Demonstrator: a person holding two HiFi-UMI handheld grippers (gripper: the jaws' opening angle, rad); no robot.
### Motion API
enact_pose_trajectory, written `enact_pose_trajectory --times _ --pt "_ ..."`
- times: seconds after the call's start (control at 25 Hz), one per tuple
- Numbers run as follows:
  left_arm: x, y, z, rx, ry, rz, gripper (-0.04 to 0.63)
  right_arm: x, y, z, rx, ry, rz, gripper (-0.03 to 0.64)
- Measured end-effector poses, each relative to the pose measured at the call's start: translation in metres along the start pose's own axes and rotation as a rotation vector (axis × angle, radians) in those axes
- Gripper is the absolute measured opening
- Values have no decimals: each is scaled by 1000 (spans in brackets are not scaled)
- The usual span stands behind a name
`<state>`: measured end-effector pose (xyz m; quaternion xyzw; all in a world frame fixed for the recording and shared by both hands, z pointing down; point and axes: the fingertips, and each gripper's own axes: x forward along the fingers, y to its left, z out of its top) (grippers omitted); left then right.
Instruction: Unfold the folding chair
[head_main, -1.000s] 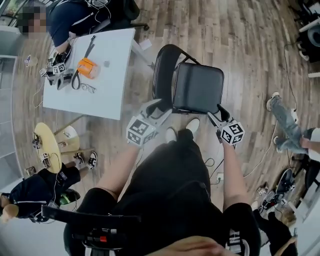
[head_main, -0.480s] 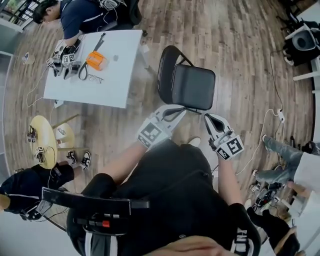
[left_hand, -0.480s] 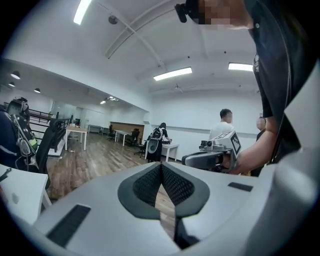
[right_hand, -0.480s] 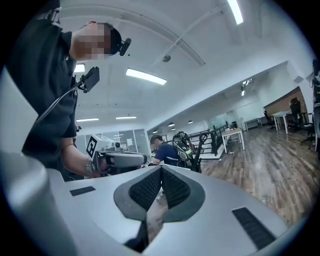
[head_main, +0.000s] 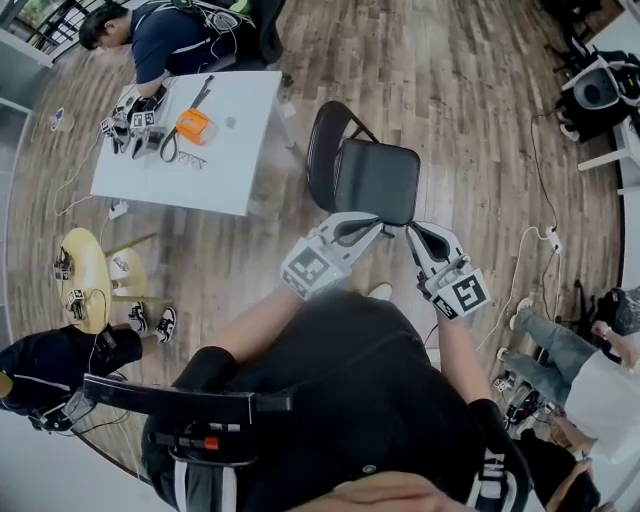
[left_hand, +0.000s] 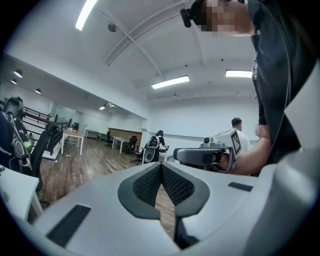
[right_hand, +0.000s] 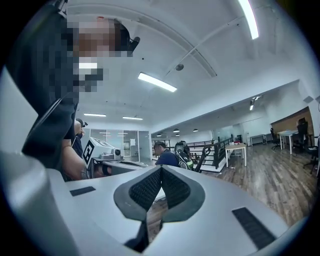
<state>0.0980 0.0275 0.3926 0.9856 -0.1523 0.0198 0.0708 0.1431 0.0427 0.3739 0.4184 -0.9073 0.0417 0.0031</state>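
The black folding chair (head_main: 376, 180) stands unfolded on the wood floor just beyond me, seat level and its curved backrest (head_main: 322, 145) on the far left side. My left gripper (head_main: 372, 222) hovers above the seat's near edge, jaws shut with nothing between them. My right gripper (head_main: 416, 233) hangs beside it to the right, also shut and empty. Neither touches the chair. In the left gripper view the closed pads (left_hand: 161, 172) point level into the room, with the right gripper (left_hand: 202, 156) alongside. The right gripper view shows its pads (right_hand: 161, 176) closed and the left gripper (right_hand: 107, 157) beside it.
A white table (head_main: 210, 165) with an orange object (head_main: 193, 125) and tools stands left of the chair, with a person (head_main: 165, 40) seated at it. A round yellow stool (head_main: 88, 285) is at far left. Cables (head_main: 530, 240) and seated people's legs (head_main: 545, 345) lie to the right.
Both grippers have left the front corners of the chair seat, risen toward my body and shut. The chair stays unfolded where it was.
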Motion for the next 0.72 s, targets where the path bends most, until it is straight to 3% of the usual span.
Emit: enact_pose_trajectory --times 0.72 --pt "18 -23 0 -38 22 11 5 -19 -10 -3 21 8 28 8"
